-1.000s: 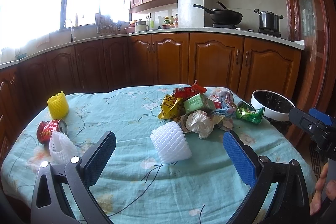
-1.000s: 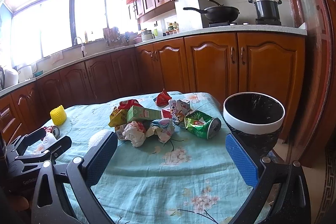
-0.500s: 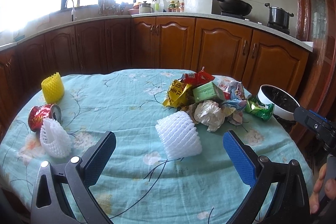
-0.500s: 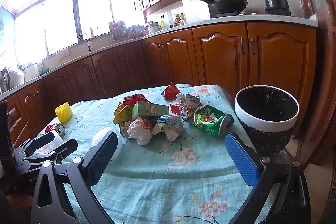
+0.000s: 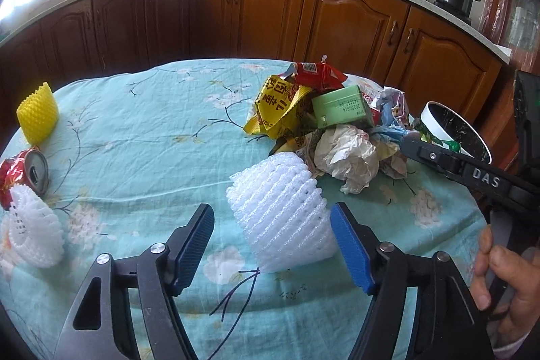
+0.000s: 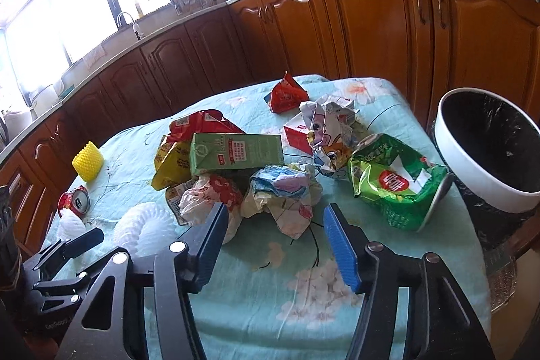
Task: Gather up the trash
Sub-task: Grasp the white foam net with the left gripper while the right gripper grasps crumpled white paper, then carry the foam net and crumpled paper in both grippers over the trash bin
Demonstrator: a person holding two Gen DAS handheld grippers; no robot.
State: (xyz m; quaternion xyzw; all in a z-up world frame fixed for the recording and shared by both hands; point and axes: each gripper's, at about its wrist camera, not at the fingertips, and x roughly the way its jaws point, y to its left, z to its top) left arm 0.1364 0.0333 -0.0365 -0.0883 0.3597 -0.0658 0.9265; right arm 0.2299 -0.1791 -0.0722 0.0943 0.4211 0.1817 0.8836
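The left gripper (image 5: 271, 235), jaws open, straddles the white foam net (image 5: 283, 211): light, soft, springy; squeeze its middle. The right gripper (image 6: 275, 233), open, faces crumpled paper (image 6: 283, 194) at 12 o'clock.

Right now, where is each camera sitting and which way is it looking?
Left wrist view: sits on the left gripper, facing the white foam net between its open fingers; a hand shows at right.
Right wrist view: sits on the right gripper, facing the crumpled wrapper ahead of its open fingers; the left gripper shows low at left.
Both show the green carton, the yellow foam net, the trash bin and the tablecloth.
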